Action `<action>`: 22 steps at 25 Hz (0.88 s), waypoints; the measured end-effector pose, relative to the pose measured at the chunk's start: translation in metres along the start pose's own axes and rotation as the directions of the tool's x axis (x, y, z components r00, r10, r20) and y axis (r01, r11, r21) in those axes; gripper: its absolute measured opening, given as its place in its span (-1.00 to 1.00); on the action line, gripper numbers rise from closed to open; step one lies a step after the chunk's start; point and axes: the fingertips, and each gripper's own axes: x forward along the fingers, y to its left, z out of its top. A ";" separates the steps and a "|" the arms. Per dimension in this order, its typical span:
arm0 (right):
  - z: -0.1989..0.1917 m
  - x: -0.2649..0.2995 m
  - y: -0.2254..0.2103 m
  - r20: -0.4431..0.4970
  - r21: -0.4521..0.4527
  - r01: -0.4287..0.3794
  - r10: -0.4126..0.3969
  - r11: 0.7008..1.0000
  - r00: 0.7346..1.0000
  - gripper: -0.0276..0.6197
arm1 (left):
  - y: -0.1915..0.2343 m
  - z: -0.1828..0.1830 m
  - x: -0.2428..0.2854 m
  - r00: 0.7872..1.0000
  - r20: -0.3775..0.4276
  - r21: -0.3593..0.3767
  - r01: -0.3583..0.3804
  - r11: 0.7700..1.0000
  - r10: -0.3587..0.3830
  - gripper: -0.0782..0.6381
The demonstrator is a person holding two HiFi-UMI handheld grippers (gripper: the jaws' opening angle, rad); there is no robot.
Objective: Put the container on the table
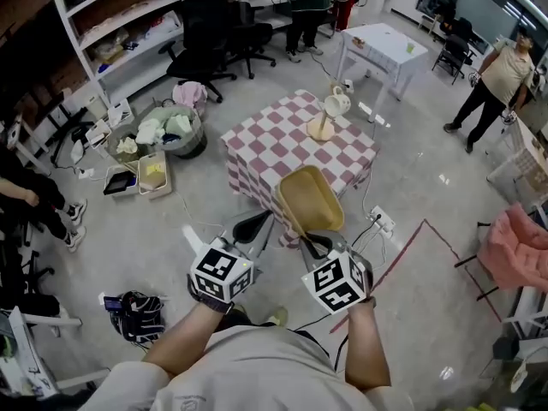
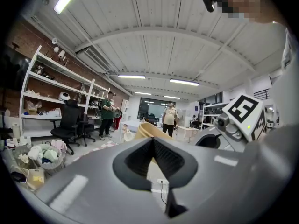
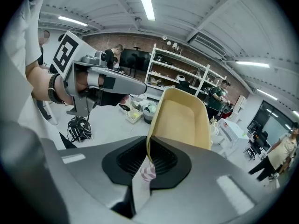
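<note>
Both forearms [image 1: 184,336] reach forward, side by side. Left claw [image 1: 255,225]: jaw tips meeting, nothing between. Right claw [image 1: 312,245]: jaws clamped on the rim of the container [image 1: 310,199].

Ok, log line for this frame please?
right gripper: shut on rim of beige plastic container | left gripper: shut, empty | status: container held up, not yet on red-checked table

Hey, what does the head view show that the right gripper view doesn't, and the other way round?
Head view only: the square-marker cube on the right gripper, and a pink cloth at the far right. Right gripper view only: its black ribbed jaws shut on the thin rim of the tan oval plastic container, and ceiling strip lights. Both: that container, the left gripper, the white shelving.
</note>
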 end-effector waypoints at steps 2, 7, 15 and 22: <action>-0.001 0.002 -0.003 0.010 0.010 0.000 0.000 1.000 1.000 -0.80 | 0.002 0.000 -0.001 1.000 0.000 0.006 -0.011 1.000 0.011 -0.76; -0.002 0.015 -0.008 0.017 0.017 -0.011 0.011 1.000 1.000 -0.80 | 0.019 -0.006 0.001 0.999 -0.013 -0.005 -0.051 0.999 0.051 -0.76; 0.002 0.050 -0.021 -0.023 0.025 -0.015 0.016 1.000 1.000 -0.80 | 0.049 -0.012 0.020 0.999 -0.021 -0.020 -0.040 0.999 0.040 -0.76; 0.023 0.107 -0.048 -0.067 0.043 -0.007 0.010 0.999 0.998 -0.80 | 0.108 -0.013 0.054 1.000 -0.028 -0.028 -0.014 1.000 0.013 -0.76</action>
